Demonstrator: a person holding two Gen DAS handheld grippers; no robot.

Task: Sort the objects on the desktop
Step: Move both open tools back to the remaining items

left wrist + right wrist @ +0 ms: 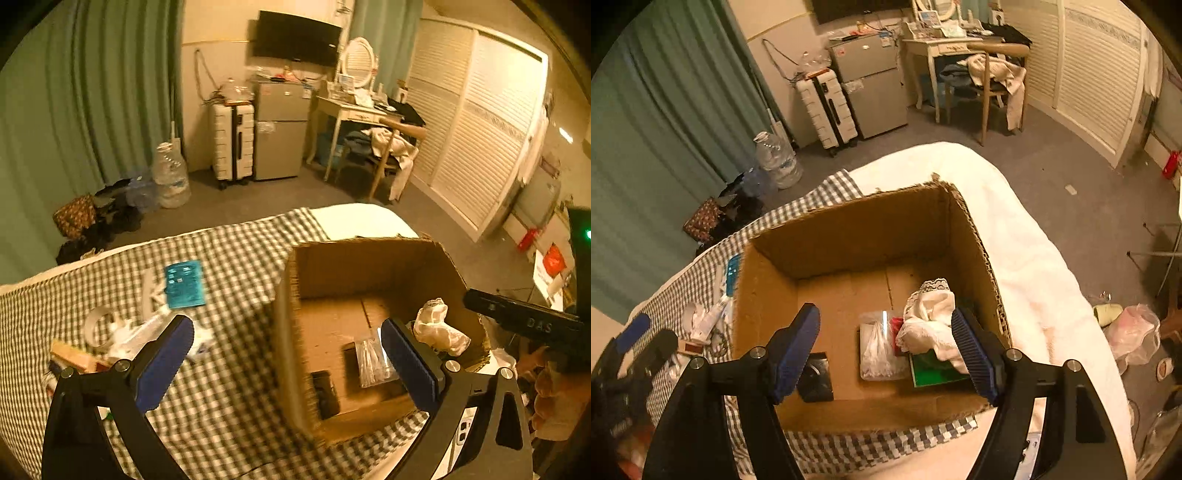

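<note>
A: Left to right, what was on the bed?

B: Checked blanket (pixel 229 387) covered it. Toward its left edge sat the unsorted pile: tape roll (pixel 96 325), a white tube (pixel 147 330) and crumpled white bits, a wooden block (pixel 72 360). Teal card packet (pixel 184 284) lay flat just beyond them, apart from the box.

A: Left gripper?

B: Left gripper (pixel 287 363) was released, jaws wide, nothing between the pads. It hung over the blanket at the left wall of the cardboard box (pixel 284 325).

A: Box contents?

B: Same cardboard box (pixel 764 295) stood open at the blanket's right edge, white bedding (pixel 1027 258) beyond it. On its floor, left to right: a dark flat item (pixel 816 380) at the near-left corner, a clear bag of white sticks (pixel 881 350), something red (pixel 897 325) mostly hidden, a green case (pixel 934 373), white lace-trimmed cloth (pixel 932 314) draped on top at the right wall.

A: Right gripper?

B: Right gripper (pixel 884 358) was released too, spread wide above the box's near side. Right pad (pixel 973 356) was touching or just beside the cloth; couldn't tell which. Not clamped.
</note>
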